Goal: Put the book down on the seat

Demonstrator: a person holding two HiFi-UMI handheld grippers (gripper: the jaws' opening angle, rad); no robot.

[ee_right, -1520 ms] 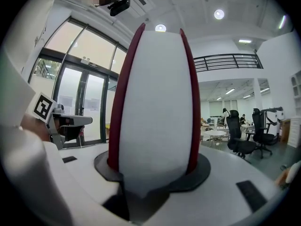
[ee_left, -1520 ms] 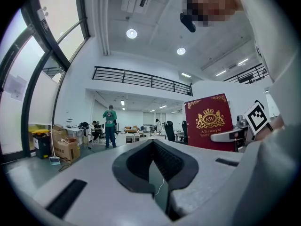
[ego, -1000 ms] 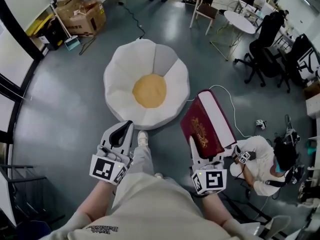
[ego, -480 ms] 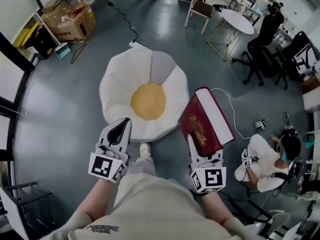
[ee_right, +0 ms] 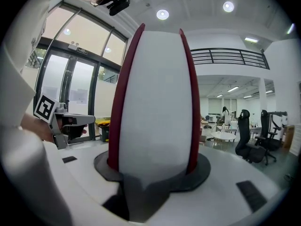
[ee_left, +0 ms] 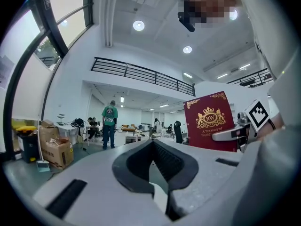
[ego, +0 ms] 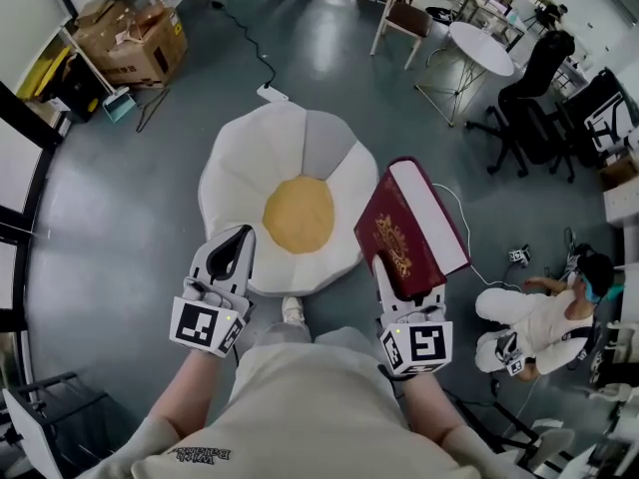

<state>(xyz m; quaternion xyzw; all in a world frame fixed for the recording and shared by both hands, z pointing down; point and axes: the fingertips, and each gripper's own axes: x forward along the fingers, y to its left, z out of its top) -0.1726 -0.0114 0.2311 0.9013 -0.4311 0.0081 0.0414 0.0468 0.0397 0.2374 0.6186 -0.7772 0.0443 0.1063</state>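
Observation:
The seat [ego: 285,203] is a white, egg-shaped floor cushion with a yellow centre, lying on the grey floor ahead of me. My right gripper [ego: 387,272] is shut on the lower end of a thick dark-red book [ego: 407,230] with a gold crest. The book juts forward in the air just right of the cushion's right edge. In the right gripper view its white page block [ee_right: 155,98] fills the gap between the jaws of the right gripper [ee_right: 153,171]. My left gripper [ego: 233,247] hangs over the cushion's near left edge. Its jaws are together, and the left gripper [ee_left: 153,142] holds nothing. The book's cover [ee_left: 209,121] also shows in that view.
Cardboard boxes [ego: 135,33] stand at the back left. A cable and power strip [ego: 270,93] lie behind the cushion. At the back right are a round table [ego: 479,43], a chair [ego: 404,18] and office chairs [ego: 539,88]. A person [ego: 529,322] sits on the floor at the right.
Both grippers and the book have come closer to the cushion, which now lies nearer in the head view. The book's left edge has reached the cushion's right rim. The grip is unchanged.

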